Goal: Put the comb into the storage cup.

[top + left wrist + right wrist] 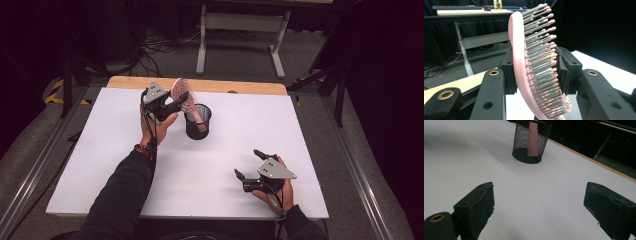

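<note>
A pink hairbrush [183, 96] stands tilted with its handle down inside a black mesh cup [198, 122] near the middle back of the white table. My left gripper [181, 98] is shut on the brush's head, above and to the left of the cup. In the left gripper view the pink brush [529, 62] sits between the two black pads, its bristles facing right. My right gripper [248, 163] rests open low at the front right, with nothing between its jaws. From it I see the mesh cup [531, 141] ahead, with the pink handle [533, 138] inside.
The white board [125, 165] lies on a wooden table whose edge [240, 86] shows at the back. Behind it stands a white-legged desk [240, 35] with cables on the floor. Dark stands flank both sides.
</note>
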Action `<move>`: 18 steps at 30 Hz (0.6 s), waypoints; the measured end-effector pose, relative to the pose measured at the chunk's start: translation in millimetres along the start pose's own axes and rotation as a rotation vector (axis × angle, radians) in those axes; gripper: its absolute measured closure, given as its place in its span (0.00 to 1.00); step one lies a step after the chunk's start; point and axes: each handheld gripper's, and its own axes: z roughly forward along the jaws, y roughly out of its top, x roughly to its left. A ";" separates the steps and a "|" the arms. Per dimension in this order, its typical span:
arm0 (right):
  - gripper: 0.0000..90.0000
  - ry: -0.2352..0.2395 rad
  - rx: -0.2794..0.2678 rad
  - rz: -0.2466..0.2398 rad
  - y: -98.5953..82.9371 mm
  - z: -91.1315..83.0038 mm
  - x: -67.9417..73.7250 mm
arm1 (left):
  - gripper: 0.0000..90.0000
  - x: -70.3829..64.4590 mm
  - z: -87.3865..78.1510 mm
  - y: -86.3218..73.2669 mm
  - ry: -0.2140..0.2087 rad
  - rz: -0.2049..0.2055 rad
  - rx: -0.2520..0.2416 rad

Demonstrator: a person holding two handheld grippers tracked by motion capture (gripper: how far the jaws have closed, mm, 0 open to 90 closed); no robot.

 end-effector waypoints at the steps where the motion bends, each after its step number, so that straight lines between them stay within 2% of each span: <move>1: 0.12 0.000 0.001 0.001 -0.1 0.1 0.1 | 0.63 1.0 -0.1 -0.4 0.001 -0.001 0.002; 11: 0.11 -0.001 0.007 -0.004 -0.1 1.0 0.7 | 0.62 8.3 -1.7 -3.9 0.010 -0.010 0.012; 18: 0.11 0.005 0.014 -0.005 -0.5 1.9 0.9 | 0.60 15.7 -1.8 -7.5 0.021 -0.044 0.023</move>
